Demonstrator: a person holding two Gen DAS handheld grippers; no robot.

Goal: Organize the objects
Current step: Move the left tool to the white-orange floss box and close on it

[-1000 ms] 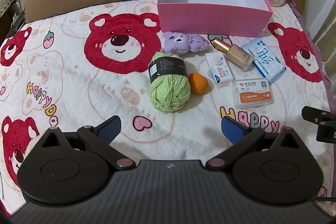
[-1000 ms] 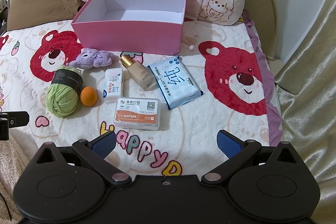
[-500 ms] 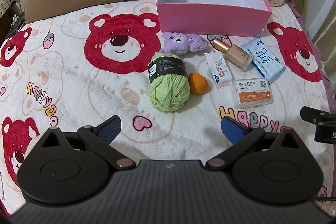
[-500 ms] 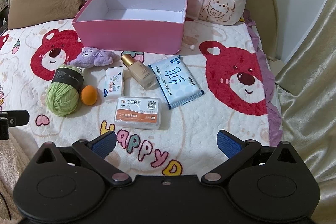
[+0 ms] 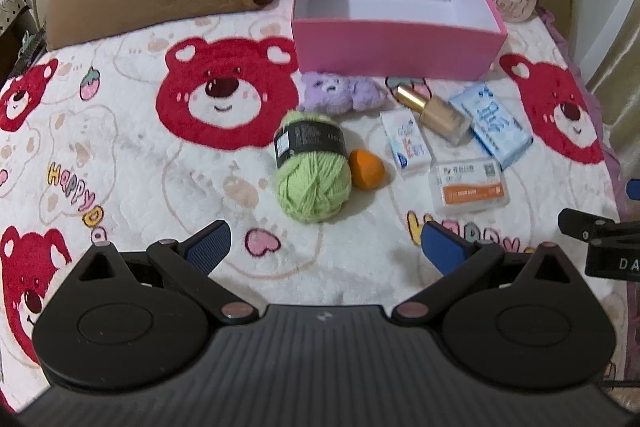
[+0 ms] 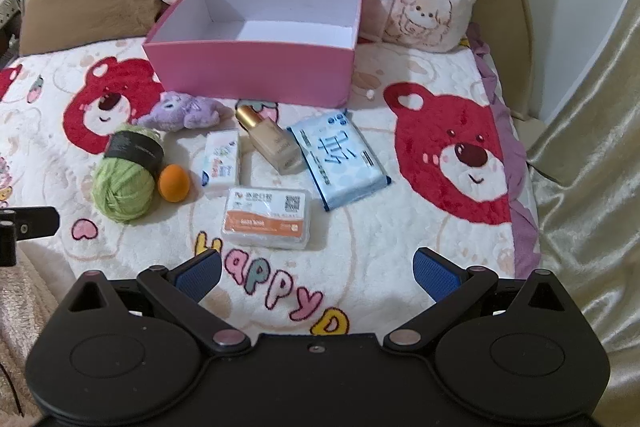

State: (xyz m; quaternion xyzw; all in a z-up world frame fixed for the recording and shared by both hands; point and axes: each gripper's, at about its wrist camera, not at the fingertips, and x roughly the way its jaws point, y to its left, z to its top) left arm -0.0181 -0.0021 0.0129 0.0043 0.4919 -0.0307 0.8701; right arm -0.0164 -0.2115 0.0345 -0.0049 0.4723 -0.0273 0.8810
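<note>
Both grippers, left gripper [image 5: 324, 247] and right gripper [image 6: 316, 273], stood wide and empty, short of the green yarn ball [image 5: 312, 179] and orange-labelled case [image 6: 267, 218] respectively.

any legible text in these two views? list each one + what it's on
"HAPPY D" – lettering on the bear blanket, near the right tongs.
"HAPPYD" – blanket again, left view.
"DA" – cut off, on the black device at the left view's right edge.
QR code, text too blurred – clear orange-label case.
Large Chinese characters, not legible – blue wipes pack.
Print too small – yarn band, small white box, foundation bottle.
</note>
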